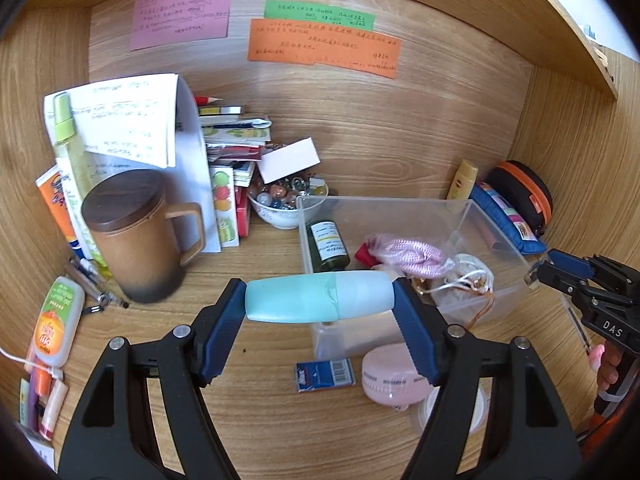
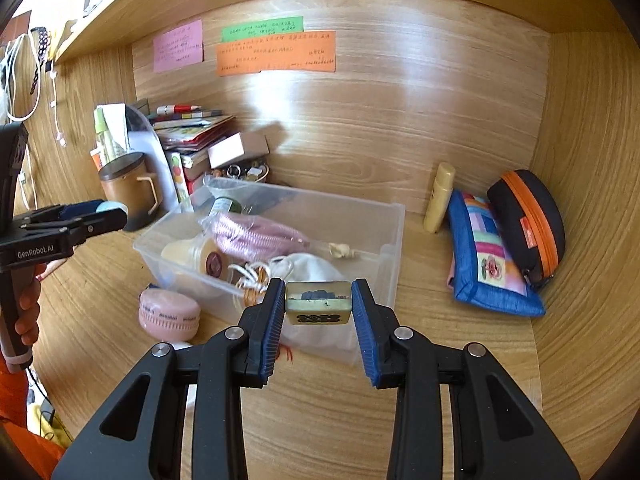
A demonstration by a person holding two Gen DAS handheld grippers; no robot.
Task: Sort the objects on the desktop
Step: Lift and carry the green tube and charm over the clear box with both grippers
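Wood-grain desk (image 2: 460, 380) crowded on every side. Clear plastic bin (image 2: 394, 240) sits mid-desk holding a dark green bottle (image 1: 327, 245), a pink knitted bundle in a bag (image 2: 256, 234), a white drawstring pouch (image 2: 310, 266) and a cream jar (image 2: 194, 256). Pink round case (image 2: 168, 314) and a small blue card (image 1: 324, 376) lie just outside the bin's near corner. Brown lidded mug (image 1: 140, 236) stands to the left, with a stack of books (image 1: 236, 140) and a bowl of beads (image 1: 286, 200) behind it. Blue patchwork pouch (image 2: 486, 262) and black-orange case (image 2: 528, 220) lean at far right beside a yellow tube (image 2: 439, 196).

Left gripper (image 1: 320, 304): fingers about half spread, pads clamped on both ends of a pale blue bottle (image 1: 320, 298), two-tone, darker teal body and lighter cap. Long axis lies crosswise between the pads, roughly level, cap toward the right; held above the bin's near-left corner.

Right gripper (image 2: 318, 304): fingers narrow, pinching a small cream-and-green tile (image 2: 318, 304) with dark round marks on its near face. Wide side runs pad to pad, over the bin's near wall.
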